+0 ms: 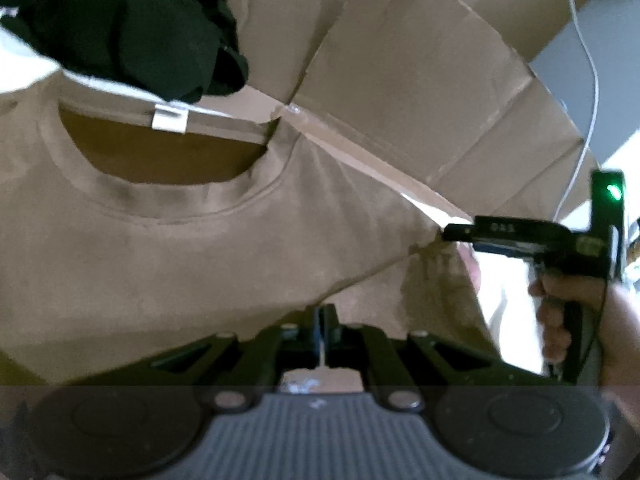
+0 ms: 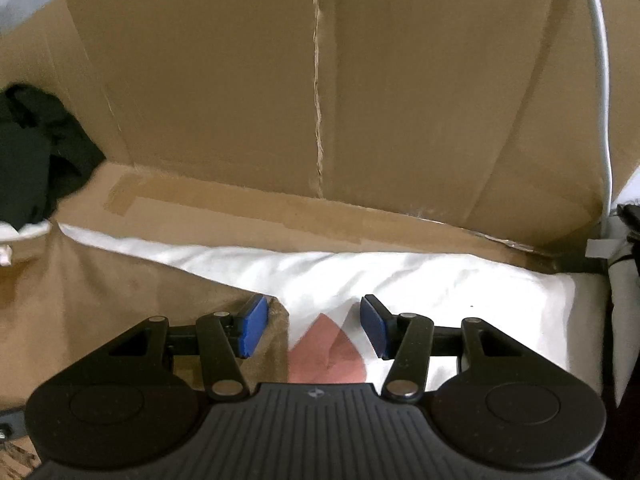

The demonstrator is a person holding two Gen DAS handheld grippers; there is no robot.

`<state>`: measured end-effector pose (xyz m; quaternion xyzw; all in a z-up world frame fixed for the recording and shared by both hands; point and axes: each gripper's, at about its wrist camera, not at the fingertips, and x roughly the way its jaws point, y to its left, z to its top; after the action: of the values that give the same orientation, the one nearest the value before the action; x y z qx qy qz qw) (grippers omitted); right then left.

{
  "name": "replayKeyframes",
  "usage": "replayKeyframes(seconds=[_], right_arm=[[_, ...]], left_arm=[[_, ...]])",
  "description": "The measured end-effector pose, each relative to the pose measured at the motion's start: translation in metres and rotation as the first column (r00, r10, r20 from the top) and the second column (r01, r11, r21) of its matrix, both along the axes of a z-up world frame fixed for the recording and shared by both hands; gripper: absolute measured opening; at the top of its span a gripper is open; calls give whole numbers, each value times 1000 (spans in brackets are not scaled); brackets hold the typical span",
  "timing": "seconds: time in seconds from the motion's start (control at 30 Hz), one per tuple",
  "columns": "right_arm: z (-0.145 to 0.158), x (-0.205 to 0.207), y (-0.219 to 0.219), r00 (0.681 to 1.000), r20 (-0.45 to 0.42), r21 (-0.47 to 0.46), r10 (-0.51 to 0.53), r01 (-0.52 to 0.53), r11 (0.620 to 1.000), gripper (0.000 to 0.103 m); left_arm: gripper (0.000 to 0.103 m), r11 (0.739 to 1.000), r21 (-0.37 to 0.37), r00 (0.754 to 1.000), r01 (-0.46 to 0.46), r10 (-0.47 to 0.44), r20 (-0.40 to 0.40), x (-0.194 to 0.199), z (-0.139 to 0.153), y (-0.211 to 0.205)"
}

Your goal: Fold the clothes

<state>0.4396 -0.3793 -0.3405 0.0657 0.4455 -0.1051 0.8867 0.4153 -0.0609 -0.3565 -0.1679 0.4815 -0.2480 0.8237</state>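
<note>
We keep the left claw (image 1: 322, 322) pinched shut on the tan T-shirt (image 1: 192, 248) below its collar (image 1: 168, 200); the right claw (image 2: 313, 326), open, empty, should close on the sleeve edge.

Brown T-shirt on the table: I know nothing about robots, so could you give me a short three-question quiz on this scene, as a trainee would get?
1. True or false: the T-shirt is black.
2. What stands behind the T-shirt? A: a cardboard box. B: a mirror. C: a laundry basket.
3. Are the jaws of the right hand-held gripper open or shut?

Key: 1 false, it is brown. 2 A. 3 open, with nothing pressed between the blue pads.
</note>
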Motion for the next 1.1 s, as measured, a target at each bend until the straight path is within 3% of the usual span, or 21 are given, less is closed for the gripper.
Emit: replayKeyframes(seconds=[0.4,0.67,0.83,1.1], right_arm=[[33,-81,-32,999,14,111,-36,34,993,57],[37,-142,-16,1000,27,164,-2,-2,986,56],[40,-166,-4,1000,28,205,-3,-3,979,56],[30,-192,24,999,26,315,-34,24,949,56]], left_arm=[[13,1000,11,1000,-22,22,-12,-17,14,1],[15,1000,23,1000,-7,6,12,-36,37,-4],[23,999,30,999,12,-13,37,-49,49,-7],[26,999,36,999,14,-15,41,-56,51,-4]])
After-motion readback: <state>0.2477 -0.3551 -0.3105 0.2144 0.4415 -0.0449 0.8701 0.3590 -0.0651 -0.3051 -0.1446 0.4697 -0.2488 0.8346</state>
